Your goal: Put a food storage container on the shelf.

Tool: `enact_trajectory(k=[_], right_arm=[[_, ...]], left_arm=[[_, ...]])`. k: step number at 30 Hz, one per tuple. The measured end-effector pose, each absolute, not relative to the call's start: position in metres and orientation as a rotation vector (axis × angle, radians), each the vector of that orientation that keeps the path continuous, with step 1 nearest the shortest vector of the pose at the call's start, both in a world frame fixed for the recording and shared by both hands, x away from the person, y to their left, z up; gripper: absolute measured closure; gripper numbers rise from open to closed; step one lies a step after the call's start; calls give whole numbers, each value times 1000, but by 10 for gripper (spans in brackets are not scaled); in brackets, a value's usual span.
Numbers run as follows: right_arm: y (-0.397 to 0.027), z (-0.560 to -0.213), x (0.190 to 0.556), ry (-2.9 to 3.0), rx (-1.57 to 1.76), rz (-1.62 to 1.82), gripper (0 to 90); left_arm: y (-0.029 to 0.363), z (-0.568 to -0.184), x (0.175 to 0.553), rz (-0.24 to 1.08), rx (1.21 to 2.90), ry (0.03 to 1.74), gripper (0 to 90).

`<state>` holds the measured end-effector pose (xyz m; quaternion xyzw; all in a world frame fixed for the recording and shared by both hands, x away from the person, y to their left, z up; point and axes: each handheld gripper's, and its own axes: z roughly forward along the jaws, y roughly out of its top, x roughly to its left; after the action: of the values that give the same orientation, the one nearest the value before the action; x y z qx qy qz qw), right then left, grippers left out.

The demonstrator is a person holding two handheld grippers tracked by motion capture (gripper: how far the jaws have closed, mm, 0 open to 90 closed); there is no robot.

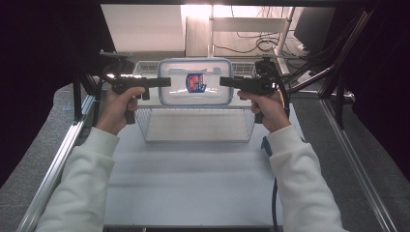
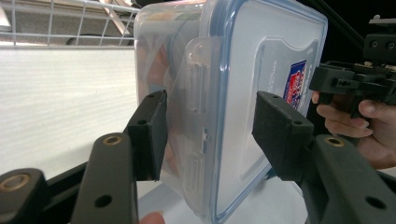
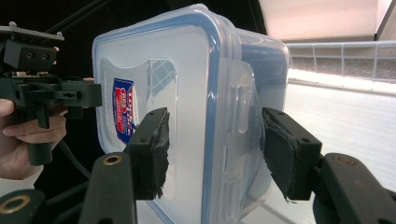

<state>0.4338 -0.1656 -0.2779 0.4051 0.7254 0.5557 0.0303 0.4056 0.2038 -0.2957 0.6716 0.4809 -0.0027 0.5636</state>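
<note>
High view: container clamped between both grippers.

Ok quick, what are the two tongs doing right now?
Left tongs: closed on the left end of the clear plastic box, holding it up.
Right tongs: closed on the box's right end, holding it too.

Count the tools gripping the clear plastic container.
2. The left tool clamps the container at its left side; the right tool clamps its right side. Both hold it above the wire basket. No others can be seen.
</note>
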Motion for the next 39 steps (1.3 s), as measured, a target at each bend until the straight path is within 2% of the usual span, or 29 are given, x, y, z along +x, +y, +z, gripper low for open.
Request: enact_trajectory(k=[12, 23, 39], right_arm=[[-169, -281, 442, 2235, 1275, 1722, 437], [-167, -297, 465, 2266, 1381, 1707, 433], [-161, -303, 496, 2178, 1780, 1686, 400]], left_arm=[[202, -299, 413, -35, 1576, 1141, 471], [210, -318, 434, -110, 1540, 1180, 489], [210, -327, 468, -232, 1443, 1314, 450]])
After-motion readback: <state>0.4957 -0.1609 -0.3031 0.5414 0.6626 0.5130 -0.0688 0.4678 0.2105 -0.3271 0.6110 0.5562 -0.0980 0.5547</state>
